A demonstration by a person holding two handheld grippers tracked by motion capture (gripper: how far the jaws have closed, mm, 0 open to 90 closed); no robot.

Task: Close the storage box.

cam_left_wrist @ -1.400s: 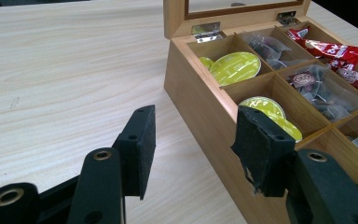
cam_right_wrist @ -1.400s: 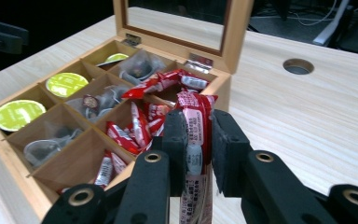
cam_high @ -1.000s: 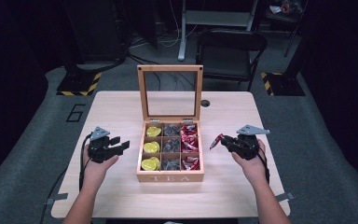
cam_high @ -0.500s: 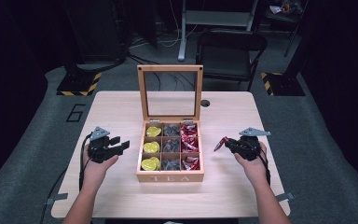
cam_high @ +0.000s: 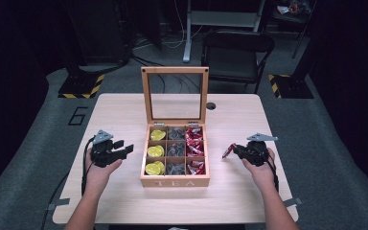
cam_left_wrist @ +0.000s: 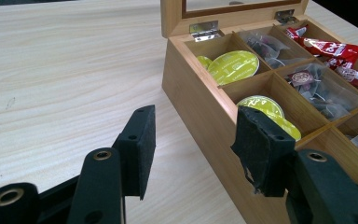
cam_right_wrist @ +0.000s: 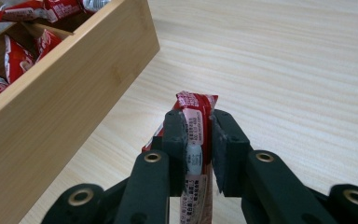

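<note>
On the near right of the table (cam_high: 124, 115), the right gripper (cam_right_wrist: 200, 122) is clamping a red sachet (cam_right_wrist: 196, 122) between its two black pads, the packet standing on edge and poking out past the tips. In the high view that right gripper (cam_high: 233, 151) is hovering low over bare wood just right of the tea box (cam_high: 175, 181), with the sachet (cam_high: 228, 150) pointing back toward the box. Judging from this, the step in hand is taking one red packet out of the box and setting it down on the table beside it; the next move is calling for a short descent until the packet is lying on the wood, then an easing apart of the jaws without dragging it.

On the near left, the left gripper (cam_high: 122, 149) is waiting just beside the box wall, its jaws standing partly apart with nothing between them. A little farther in, yellow capsules (cam_left_wrist: 233, 66) are filling the left column, grey pouches (cam_left_wrist: 314, 86) the middle, more red sachets (cam_high: 194, 139) the right. At the far side the glass lid (cam_high: 175, 93) is standing upright.
</note>
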